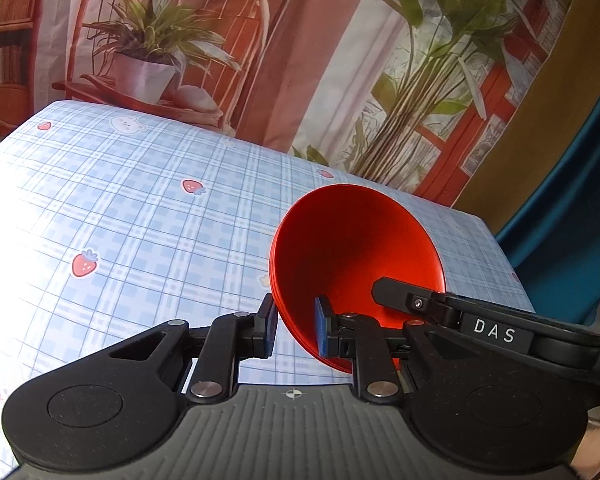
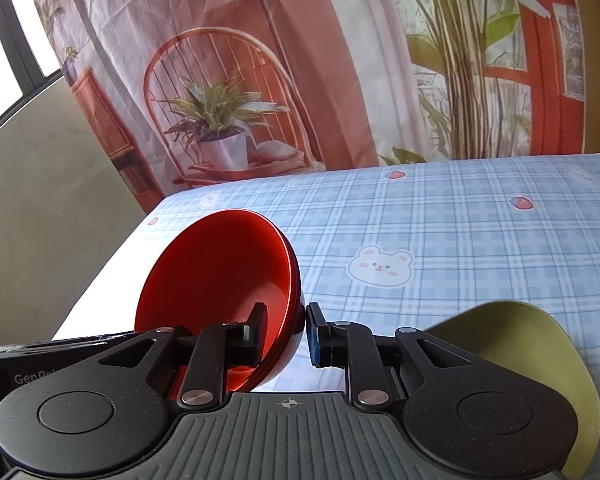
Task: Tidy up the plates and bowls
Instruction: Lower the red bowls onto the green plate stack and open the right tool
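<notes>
Claws (image 1: pixel 298 330) (image 2: pixel 286 334) each pinch the red bowl's (image 1: pixel 352 248) rim.

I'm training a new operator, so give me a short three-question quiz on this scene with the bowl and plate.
1. True or false: the bowl stands level.
2. What colour is the plate?
3. Whose fingers straddle the bowl's wall? A: left gripper only. B: right gripper only. C: both.
Key: 1 false, it is tilted; 2 olive green; 3 C.
</notes>
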`<state>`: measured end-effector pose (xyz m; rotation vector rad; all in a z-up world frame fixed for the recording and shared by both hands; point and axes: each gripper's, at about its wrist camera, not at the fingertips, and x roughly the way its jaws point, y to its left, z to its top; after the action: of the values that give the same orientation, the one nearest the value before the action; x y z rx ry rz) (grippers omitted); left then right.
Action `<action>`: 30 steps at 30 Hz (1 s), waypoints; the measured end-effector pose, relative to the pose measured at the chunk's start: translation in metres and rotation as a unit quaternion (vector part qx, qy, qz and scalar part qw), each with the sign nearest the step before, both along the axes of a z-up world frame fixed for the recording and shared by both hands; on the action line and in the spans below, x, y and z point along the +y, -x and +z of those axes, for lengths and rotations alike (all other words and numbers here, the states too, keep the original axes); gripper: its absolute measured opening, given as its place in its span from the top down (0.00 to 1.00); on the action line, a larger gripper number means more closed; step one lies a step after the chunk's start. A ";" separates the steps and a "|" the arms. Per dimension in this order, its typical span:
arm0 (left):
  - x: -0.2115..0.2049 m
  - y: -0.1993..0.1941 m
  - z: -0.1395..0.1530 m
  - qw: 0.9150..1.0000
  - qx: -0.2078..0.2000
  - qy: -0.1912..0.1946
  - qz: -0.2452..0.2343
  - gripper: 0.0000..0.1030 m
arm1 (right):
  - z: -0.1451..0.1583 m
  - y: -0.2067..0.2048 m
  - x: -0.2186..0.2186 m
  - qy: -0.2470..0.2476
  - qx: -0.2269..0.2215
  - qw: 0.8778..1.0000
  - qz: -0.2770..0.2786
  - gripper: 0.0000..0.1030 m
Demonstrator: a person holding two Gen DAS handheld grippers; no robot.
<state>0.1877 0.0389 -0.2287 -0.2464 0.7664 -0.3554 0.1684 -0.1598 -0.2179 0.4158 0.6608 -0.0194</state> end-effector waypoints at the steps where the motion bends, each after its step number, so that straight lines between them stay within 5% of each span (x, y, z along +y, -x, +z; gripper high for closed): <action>1: -0.004 0.002 0.001 1.000 0.000 -0.001 -0.005 0.80 | -0.001 0.006 -0.002 0.001 -0.001 1.000 -0.002 0.81; 14: -0.059 0.025 0.003 0.999 -0.006 -0.010 -0.053 0.80 | -0.004 0.080 -0.050 -0.005 -0.009 0.999 -0.050 0.82; 30: -0.106 0.041 -0.002 0.992 -0.012 -0.045 -0.117 0.79 | -0.013 0.124 -0.084 -0.007 -0.023 0.995 -0.100 0.82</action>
<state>0.1464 -0.0672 -0.2308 -0.0672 0.7871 -0.5437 0.0448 -0.2435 -0.2312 0.4928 0.5728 -0.1944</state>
